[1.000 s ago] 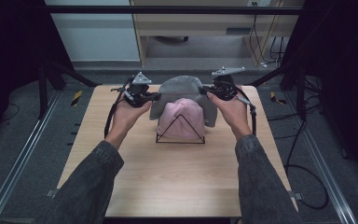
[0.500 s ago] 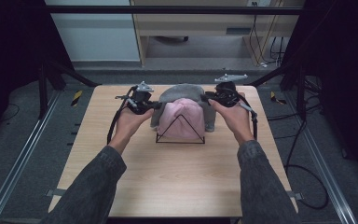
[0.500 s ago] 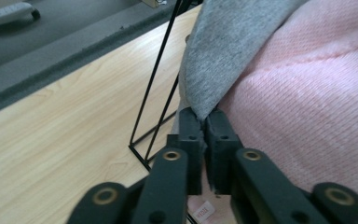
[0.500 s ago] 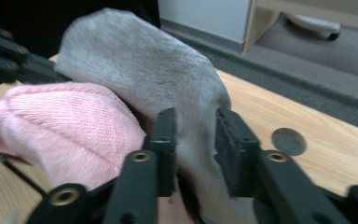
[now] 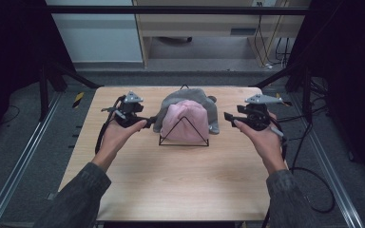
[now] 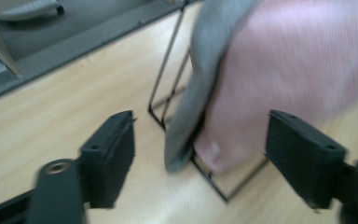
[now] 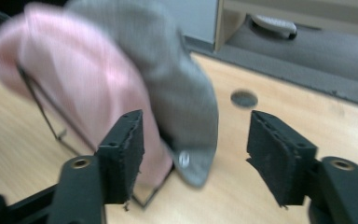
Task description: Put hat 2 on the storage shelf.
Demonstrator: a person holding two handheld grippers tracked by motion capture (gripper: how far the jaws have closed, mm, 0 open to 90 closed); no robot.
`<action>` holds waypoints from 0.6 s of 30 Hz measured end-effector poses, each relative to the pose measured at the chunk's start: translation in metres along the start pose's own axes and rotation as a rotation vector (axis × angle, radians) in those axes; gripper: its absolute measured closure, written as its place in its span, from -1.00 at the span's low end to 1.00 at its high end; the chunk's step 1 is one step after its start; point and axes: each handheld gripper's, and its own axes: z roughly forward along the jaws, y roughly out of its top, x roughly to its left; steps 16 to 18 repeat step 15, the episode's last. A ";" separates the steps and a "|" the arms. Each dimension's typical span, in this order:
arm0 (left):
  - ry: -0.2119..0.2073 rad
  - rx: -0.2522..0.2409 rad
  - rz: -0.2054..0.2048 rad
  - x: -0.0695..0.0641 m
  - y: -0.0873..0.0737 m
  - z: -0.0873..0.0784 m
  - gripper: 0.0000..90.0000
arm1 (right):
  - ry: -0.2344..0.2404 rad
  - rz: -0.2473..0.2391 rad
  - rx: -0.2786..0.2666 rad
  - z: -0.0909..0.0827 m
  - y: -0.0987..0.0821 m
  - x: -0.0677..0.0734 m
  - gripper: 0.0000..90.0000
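We worked over a pale wood-grain table (image 5: pixel 171 180), a broad rectangle with smooth laminate. At its far middle stood a thin black wire rack (image 5: pixel 184 135) with a triangular front, and over it hung two soft caps: a grey cap (image 5: pixel 204 102) of fine woven cloth behind, and a pink ribbed cap (image 5: pixel 186 121) rounded over the frame in front. In the gripper views the grey brim drooped to the tabletop beside the pink one. Our left gripper (image 5: pixel 147 121) sat just left of the caps, its blocky black jaws having just spread wide, nothing pinched between them. Our right gripper (image 5: pixel 229 117), well clear on the right, likewise had just opened and held nothing.
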 end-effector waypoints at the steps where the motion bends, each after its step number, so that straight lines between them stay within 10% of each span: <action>1: -0.008 0.014 0.005 -0.002 -0.008 -0.002 -0.57 | -0.002 -0.005 0.009 0.000 -0.008 0.001 -0.25; 9: -0.047 0.118 -0.001 -0.015 -0.100 -0.013 -0.83 | -0.029 0.038 0.136 0.004 -0.090 0.025 -0.65; 18: -0.070 0.188 -0.029 -0.019 -0.133 -0.016 -0.83 | -0.010 0.074 0.201 0.006 -0.111 0.033 -0.77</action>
